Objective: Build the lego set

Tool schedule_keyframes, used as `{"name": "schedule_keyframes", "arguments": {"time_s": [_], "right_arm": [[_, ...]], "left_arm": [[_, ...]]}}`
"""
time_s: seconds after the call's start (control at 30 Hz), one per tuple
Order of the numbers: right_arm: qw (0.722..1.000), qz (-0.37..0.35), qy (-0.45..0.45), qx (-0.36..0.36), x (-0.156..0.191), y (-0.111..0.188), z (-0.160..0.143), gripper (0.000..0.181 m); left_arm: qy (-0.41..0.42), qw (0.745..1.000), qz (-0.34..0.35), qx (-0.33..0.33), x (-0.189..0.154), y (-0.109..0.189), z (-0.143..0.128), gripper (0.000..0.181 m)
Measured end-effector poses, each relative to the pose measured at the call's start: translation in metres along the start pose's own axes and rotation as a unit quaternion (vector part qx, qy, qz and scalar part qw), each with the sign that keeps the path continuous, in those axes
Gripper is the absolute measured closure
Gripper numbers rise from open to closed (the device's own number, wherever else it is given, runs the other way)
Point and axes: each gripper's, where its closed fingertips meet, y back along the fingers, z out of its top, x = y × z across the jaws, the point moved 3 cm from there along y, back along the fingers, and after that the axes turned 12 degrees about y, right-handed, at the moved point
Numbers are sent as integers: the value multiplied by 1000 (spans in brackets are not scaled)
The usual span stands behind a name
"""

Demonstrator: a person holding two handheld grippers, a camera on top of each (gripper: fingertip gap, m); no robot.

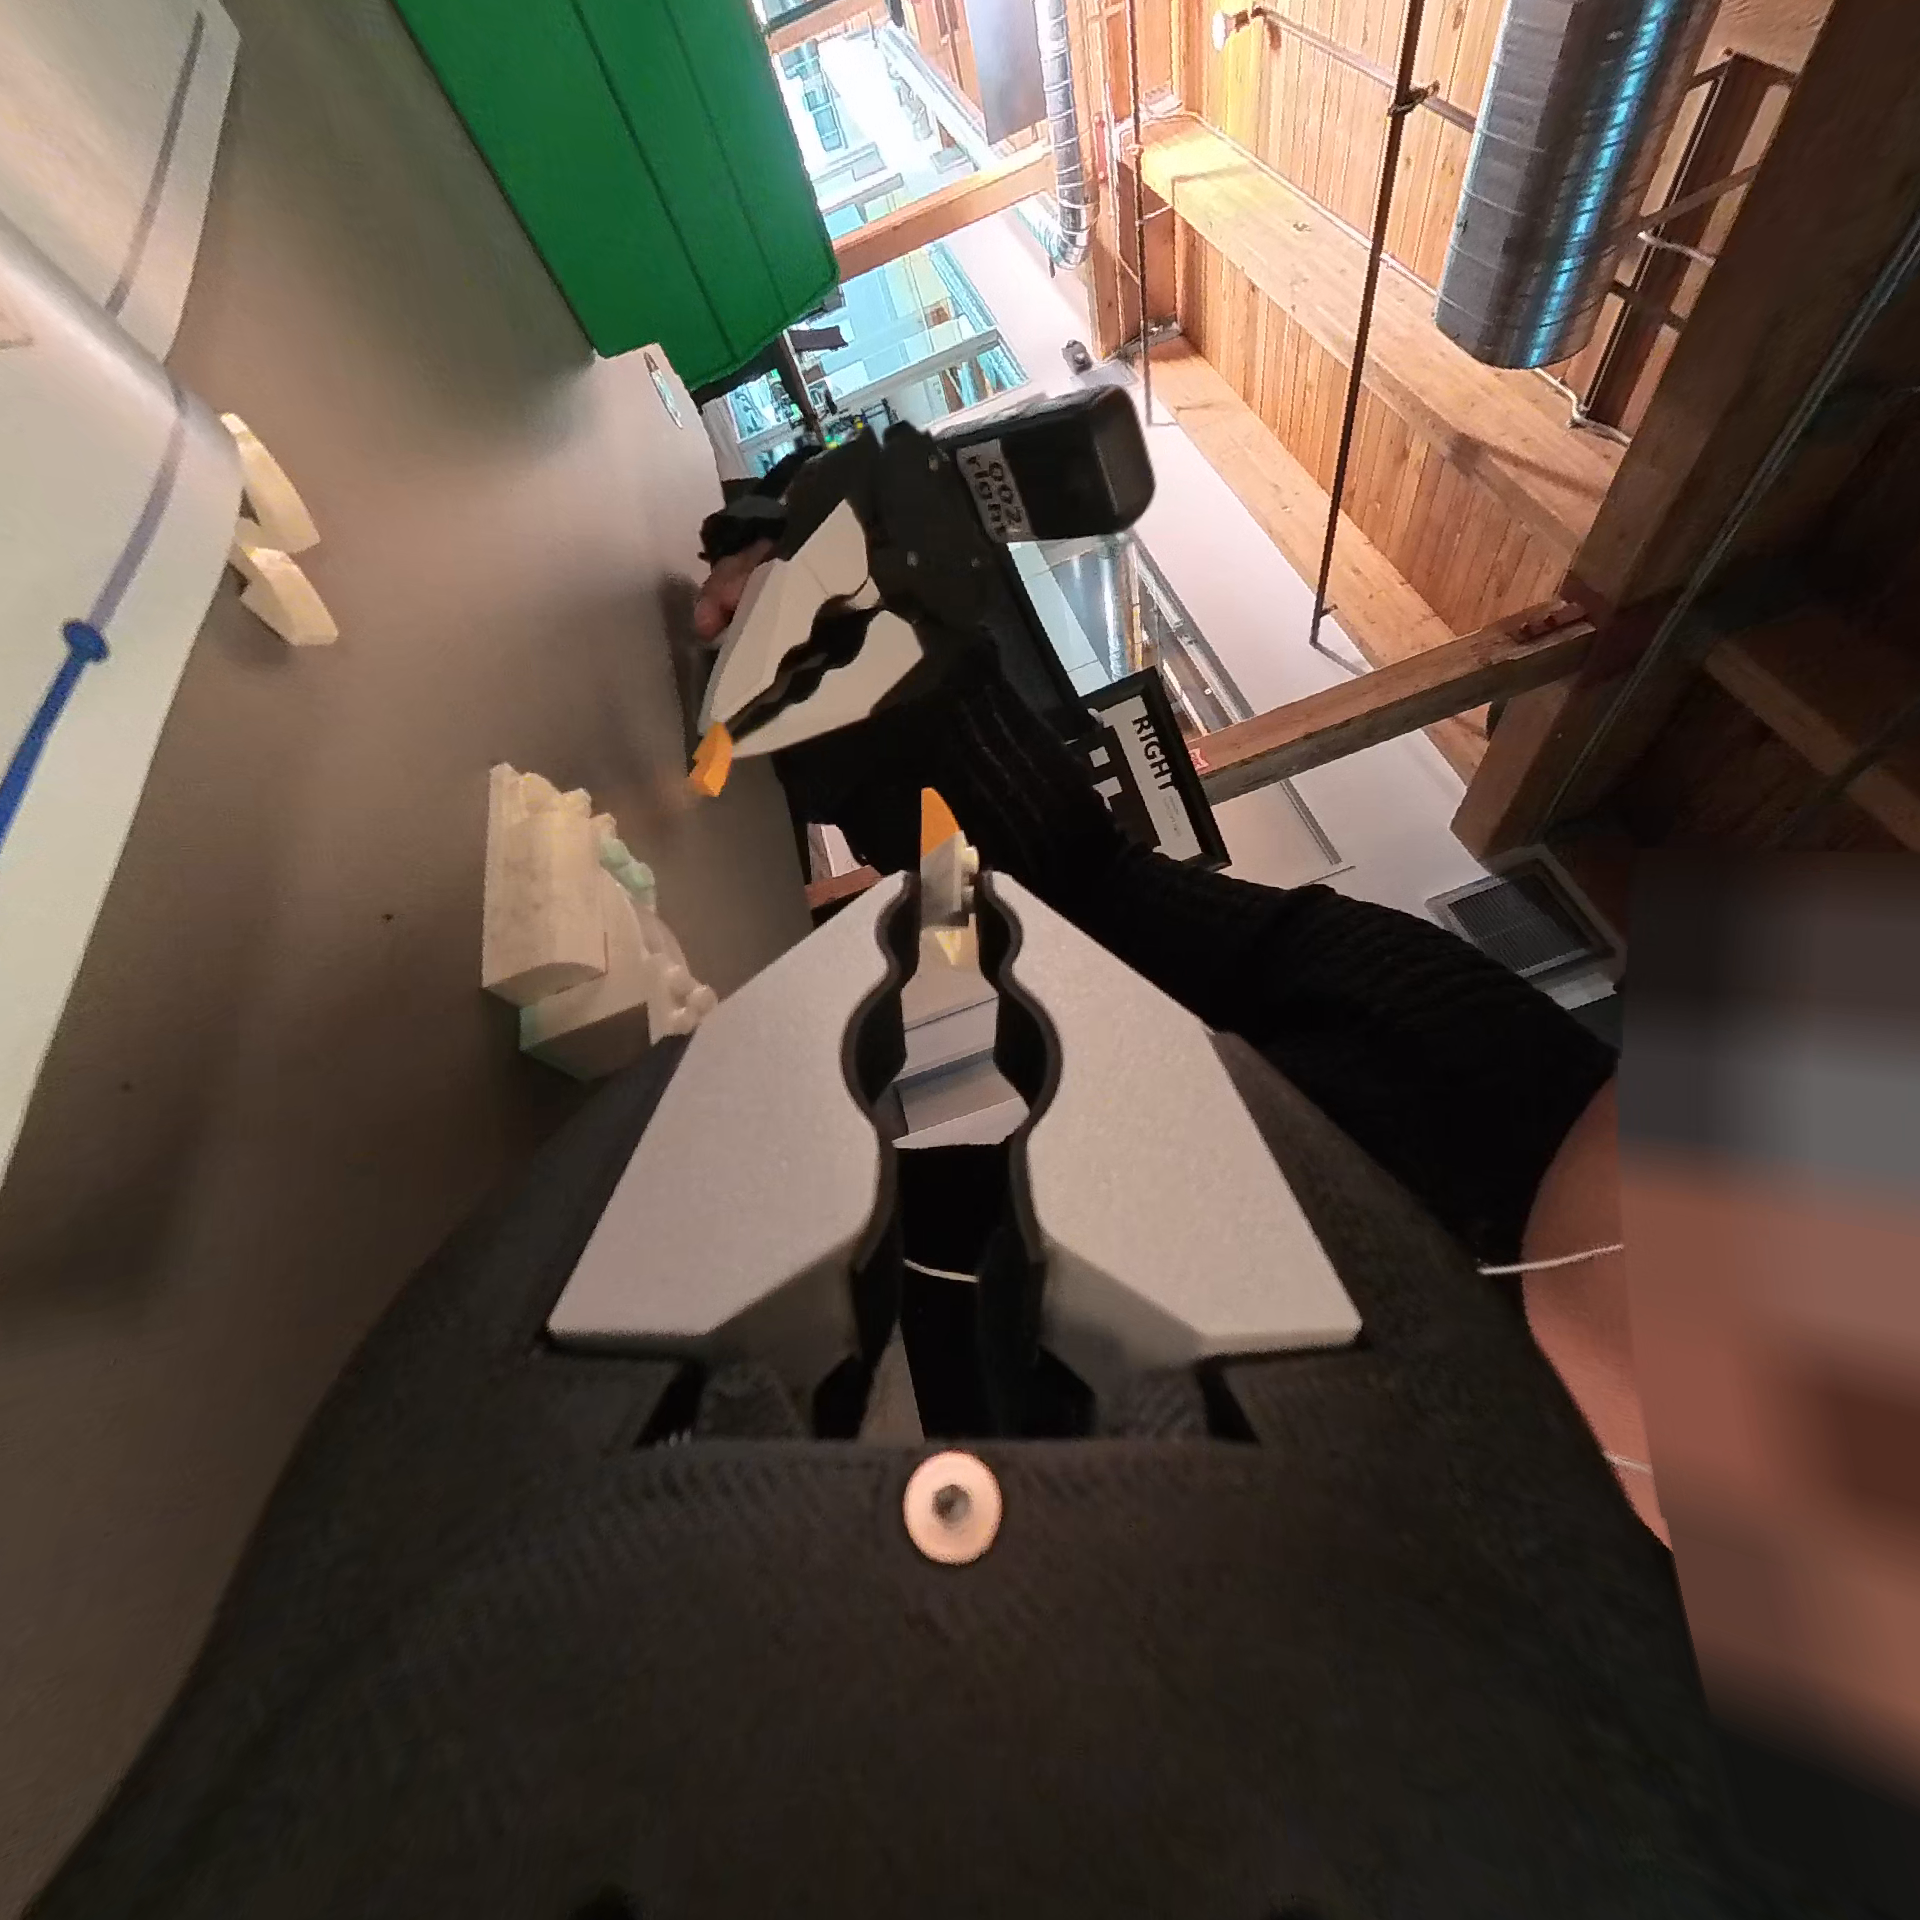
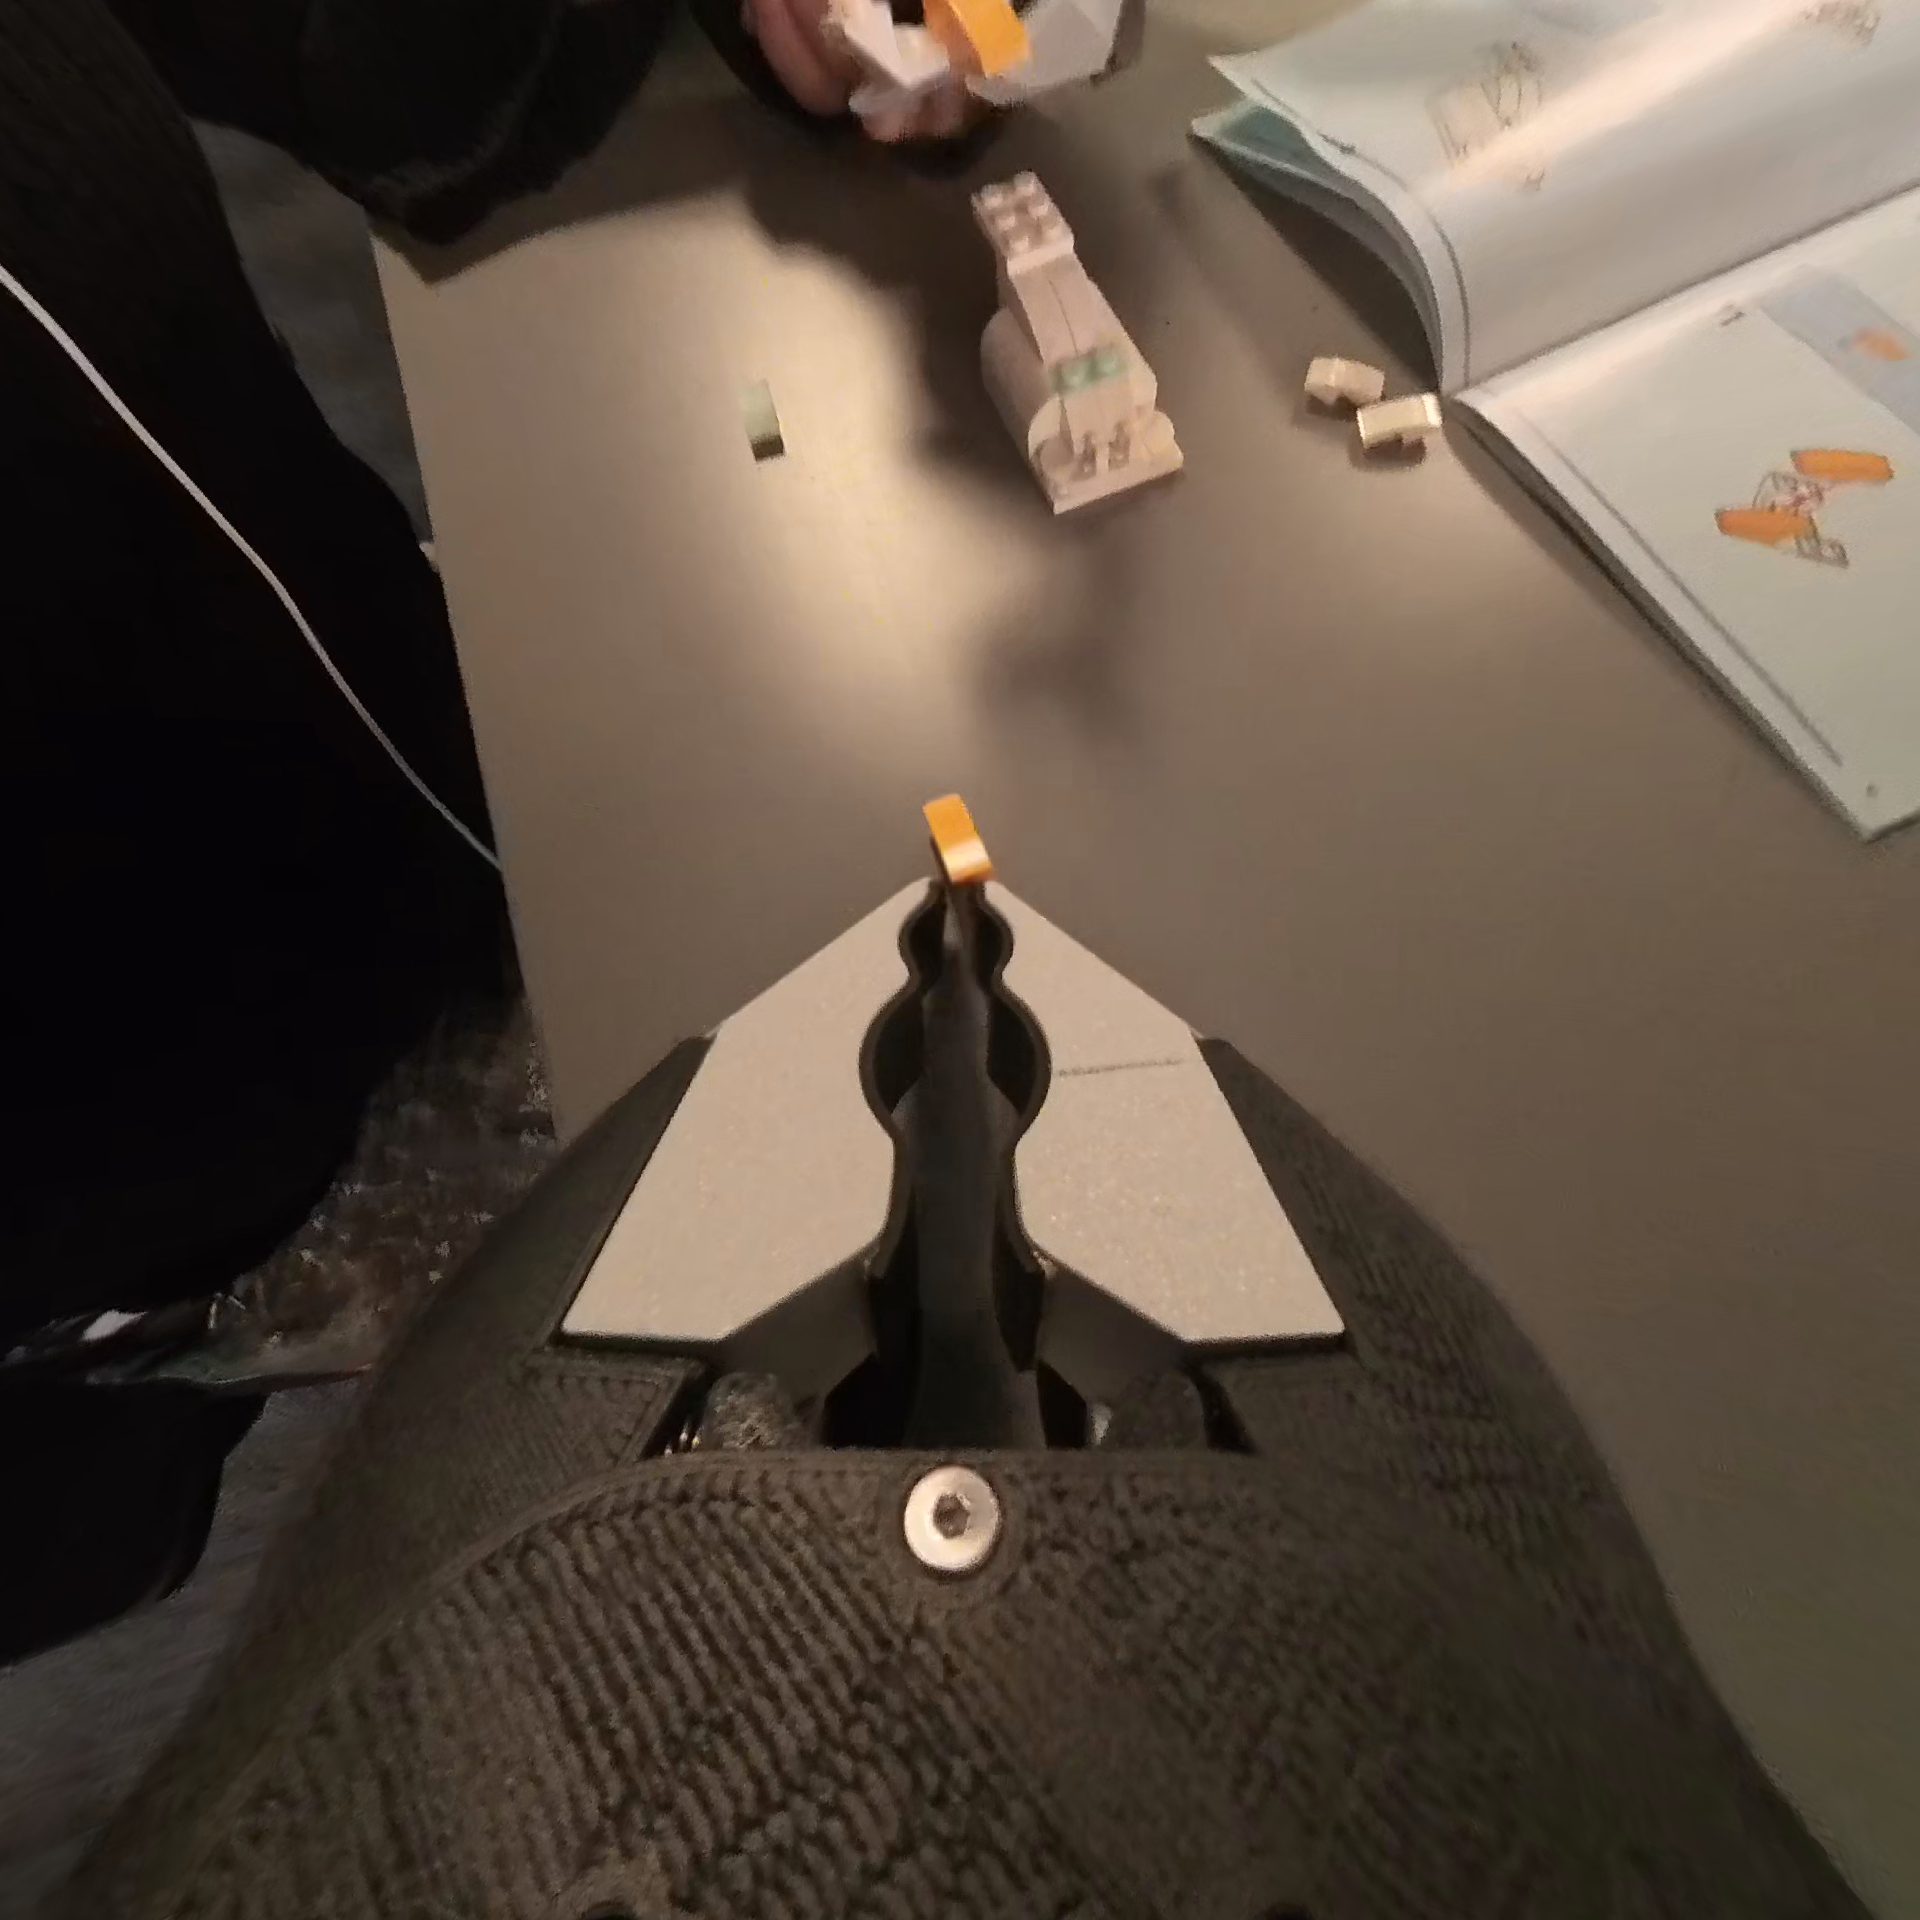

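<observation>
Counting two claws, both pinched onto parts. We see the left claw [image 1: 943, 883] closed narrow on one small white-and-orange sub-assembly [image 1: 943, 862], its orange tip poking out past the fingertips, held up in the air off the desk [image 1: 395, 727]. The right claw [image 2: 956, 883] is closed narrow on one orange piece [image 2: 958, 840], gripped at the very tips, above bare desk [image 2: 1247, 727]. In the left wrist view the right claw [image 1: 727, 743] shows farther off with that same orange piece [image 1: 712, 771] at its tips; the two orange parts are near each other but apart.

On the desk we count one larger white build [image 2: 1070, 374] with a couple of pale green bits in it, lying near the middle. Same build in the left wrist view [image 1: 582, 935]. Two small cream loose bricks [image 2: 1371, 405] lie just beside the booklet edge, close together; contact between them cannot be told. One small pale greenish brick [image 2: 766, 418] lies alone, well left of the white build.

One open instruction booklet [image 2: 1662, 312] lies on the right side of the desk, two pages showing, with orange-part drawings on the nearer page. The left claw [image 2: 966, 62] shows blurred at the top of the right wrist view, with white and orange parts in it. One green panel [image 1: 644, 166] stands beyond the desk. A dark sleeve [image 1: 1299, 997] crosses behind the left claw.
</observation>
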Motion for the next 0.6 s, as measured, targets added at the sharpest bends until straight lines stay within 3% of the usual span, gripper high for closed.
{"name": "schedule_keyframes", "arguments": {"time_s": [0.17,0.23,0.3,0.37,0.43,0.5,0.6], "right_arm": [[1000,-5,-5,14,0,4,-5,174],[999,-9,-9,36,-1,6,-5,162],[999,-37,-6,32,-9,3,13,145],[996,-77,54,9,-12,-5,48,140],[978,-127,162,15,-10,-18,81,141],[945,-168,277,50,-4,-32,102,142],[889,-208,393,106,-1,-50,112,146]], "left_arm": [[0,1000,3,3,1,-1,-1,172],[0,1000,6,5,2,-1,-1,173],[-1,1000,10,8,2,-2,-2,173],[-2,1000,13,11,3,-3,-3,172],[-2,1000,13,9,3,-3,-3,173],[-1,1000,9,8,2,-2,-2,173],[-1,1000,8,12,2,-2,-3,172]]}}
